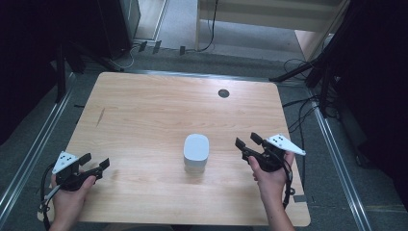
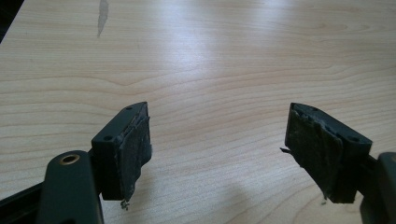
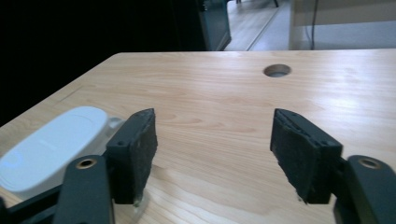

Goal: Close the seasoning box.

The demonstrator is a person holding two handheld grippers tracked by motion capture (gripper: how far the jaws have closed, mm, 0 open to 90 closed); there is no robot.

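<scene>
White box (image 1: 196,152) set upright on the wooden table (image 1: 144,115), right gripper (image 1: 249,143) held near it, jaws wide and empty, left gripper (image 1: 97,163) kept well apart, jaws wide, nothing gripped

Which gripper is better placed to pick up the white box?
Right. The right gripper is open and closer to the white box, with its jaws pointing toward it. The left gripper is open too, but farther off near the table edge.
</scene>
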